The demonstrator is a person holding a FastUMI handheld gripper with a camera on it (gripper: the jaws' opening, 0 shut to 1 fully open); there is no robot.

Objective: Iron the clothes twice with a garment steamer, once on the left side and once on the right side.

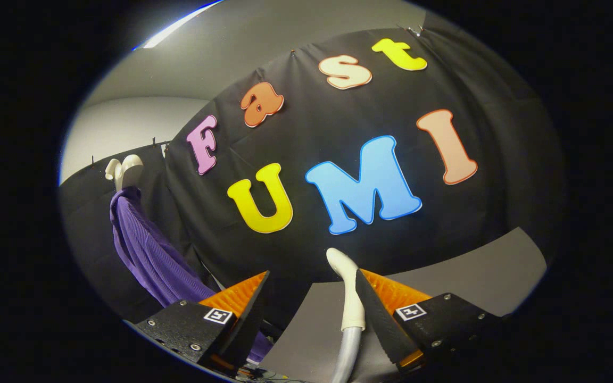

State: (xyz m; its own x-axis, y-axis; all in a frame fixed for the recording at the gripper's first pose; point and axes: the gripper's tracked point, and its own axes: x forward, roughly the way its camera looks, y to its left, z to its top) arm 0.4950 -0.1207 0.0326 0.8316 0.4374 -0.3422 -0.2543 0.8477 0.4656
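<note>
- Toward the upper left of the frame, a pale hanger hook (124, 169) rises above a purple ribbed garment (149, 250), which hangs down along the black booth wall (338, 223) and runs behind the left finger.
- Lower left: the left finger of the gripper (306, 298) stands clear of everything, with the garment behind it and no contact showing.
- Lower centre: the fingers are spread apart, with a wide gap between them. The white steamer handle (350, 298) rises through that gap, hard against the inner face of the right finger and well away from the left one. Since just one finger meets the handle, this does not read as a firm clamp.
- Below the handle, a grey hose (348, 356) drops toward the bottom of the frame. The steamer's curved tip points up and slightly left, just beyond the fingertips.
- Lower right: the grey floor (477, 282) shows beyond the right finger.
- Judged from this, the step in hand is taking hold of the steamer, and neither pass over the garment looks begun.
- Doing it well probably means centring the handle between the fingers before closing, so both press evenly and the head cannot twist.
- A grip below the bend would likely leave the tip free to face the cloth.
- The hose may drag, so some slack would help before swinging left toward the garment.
</note>
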